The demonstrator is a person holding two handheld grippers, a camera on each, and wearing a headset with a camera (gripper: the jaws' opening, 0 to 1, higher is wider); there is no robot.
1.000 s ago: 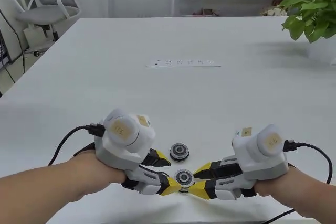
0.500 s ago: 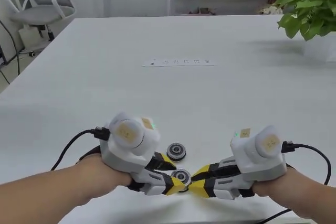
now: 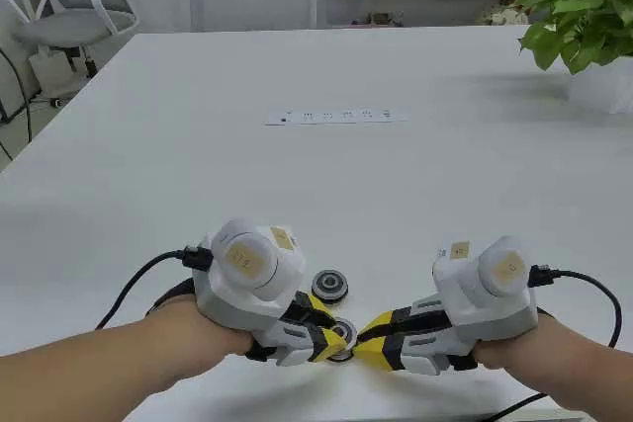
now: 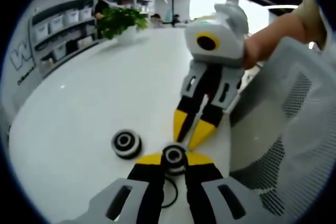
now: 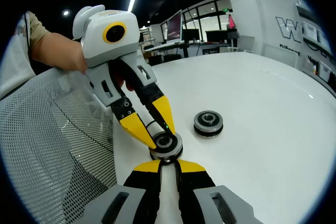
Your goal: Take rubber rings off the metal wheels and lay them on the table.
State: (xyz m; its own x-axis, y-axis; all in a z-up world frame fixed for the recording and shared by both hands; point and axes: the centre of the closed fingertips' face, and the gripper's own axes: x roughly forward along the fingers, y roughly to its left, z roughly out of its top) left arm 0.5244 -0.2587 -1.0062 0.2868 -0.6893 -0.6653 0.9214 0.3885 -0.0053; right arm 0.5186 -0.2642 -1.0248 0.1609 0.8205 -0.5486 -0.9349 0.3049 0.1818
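Closing in over the past sec., the left gripper (image 3: 327, 335) draws its jaws, spread wide a moment ago, tight onto a small metal wheel (image 4: 174, 156) close to the near edge of the white desk (image 3: 415, 205). The wheel itself sits where it sat. In the left gripper view the yellow tips clamp the wheel from both sides. Whether it rests on the desk or hangs just clear of it can't be told.

The right gripper (image 3: 362, 341) meets it head-on from the opposite side, jaws drawn nearly together and tips at the wheel's rim. Whether they pinch anything can't be told.

A second wheel (image 3: 329, 285) lies flat on the desk just beyond the pair, toward the desk's centre and apart from both grippers, w/ its black rubber ring (image 5: 209, 131) on it. Black cables (image 3: 129, 279) trail from the grippers' rear ends toward the near edge.

Further back, a socket strip (image 3: 336, 117) runs across the desk's middle. A potted plant (image 3: 579, 7) stands at the far R corner, and an office chair (image 3: 69, 17) stands beyond the far L corner. A mesh chair back (image 5: 52, 145) shows just off the near edge in both gripper views.
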